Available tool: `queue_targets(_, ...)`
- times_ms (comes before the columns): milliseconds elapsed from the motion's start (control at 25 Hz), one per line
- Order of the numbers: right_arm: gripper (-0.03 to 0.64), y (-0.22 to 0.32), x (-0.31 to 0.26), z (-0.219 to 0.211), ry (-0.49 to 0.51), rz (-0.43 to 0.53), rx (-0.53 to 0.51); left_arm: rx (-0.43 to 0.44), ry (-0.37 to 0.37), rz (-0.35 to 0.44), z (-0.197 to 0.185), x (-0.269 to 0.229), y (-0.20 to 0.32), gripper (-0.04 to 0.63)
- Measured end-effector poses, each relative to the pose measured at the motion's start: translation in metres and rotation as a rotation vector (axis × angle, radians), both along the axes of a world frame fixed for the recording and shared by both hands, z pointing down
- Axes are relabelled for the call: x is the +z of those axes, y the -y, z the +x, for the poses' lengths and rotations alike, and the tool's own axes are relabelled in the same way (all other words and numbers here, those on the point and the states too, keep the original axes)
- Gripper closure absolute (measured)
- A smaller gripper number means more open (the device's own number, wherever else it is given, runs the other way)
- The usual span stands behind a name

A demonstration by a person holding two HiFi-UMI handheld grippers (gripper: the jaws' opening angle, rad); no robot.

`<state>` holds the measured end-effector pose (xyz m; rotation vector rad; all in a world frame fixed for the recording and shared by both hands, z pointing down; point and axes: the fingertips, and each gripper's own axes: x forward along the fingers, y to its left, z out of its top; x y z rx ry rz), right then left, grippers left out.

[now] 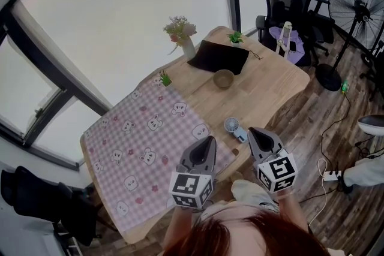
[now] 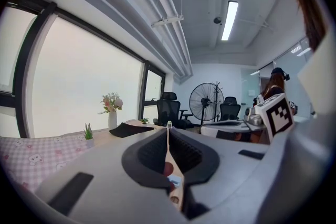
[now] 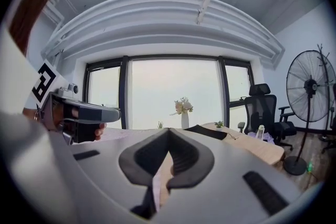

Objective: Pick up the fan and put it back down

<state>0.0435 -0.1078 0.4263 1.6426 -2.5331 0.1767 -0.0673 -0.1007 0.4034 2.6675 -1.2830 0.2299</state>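
Left gripper (image 1: 208,141) and right gripper (image 1: 252,130) are held over the table's (image 1: 270,87) near edge, jaws pressed together on nothing, the small fan (image 1: 232,125) is seen lying on bare wood near that edge, just beside the checked cloth (image 1: 138,135), and a bowl (image 1: 224,78) and vase (image 1: 189,48) are noted beyond.

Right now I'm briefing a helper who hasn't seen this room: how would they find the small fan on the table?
Start at the light wooden table by the big window. At its near edge, just right of the pink checked tablecloth, is a small pale-blue handheld fan. Unlike the tall black pedestal fan on the floor, it sits on the tabletop.
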Motion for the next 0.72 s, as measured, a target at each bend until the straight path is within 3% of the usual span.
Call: queue_targets(720, 0.617, -0.022, -0.018, 0.005, -0.019, 0.044, 0.035, 0.015, -0.007, 0.009, 0.0, -0.004, -0.019, 0.581)
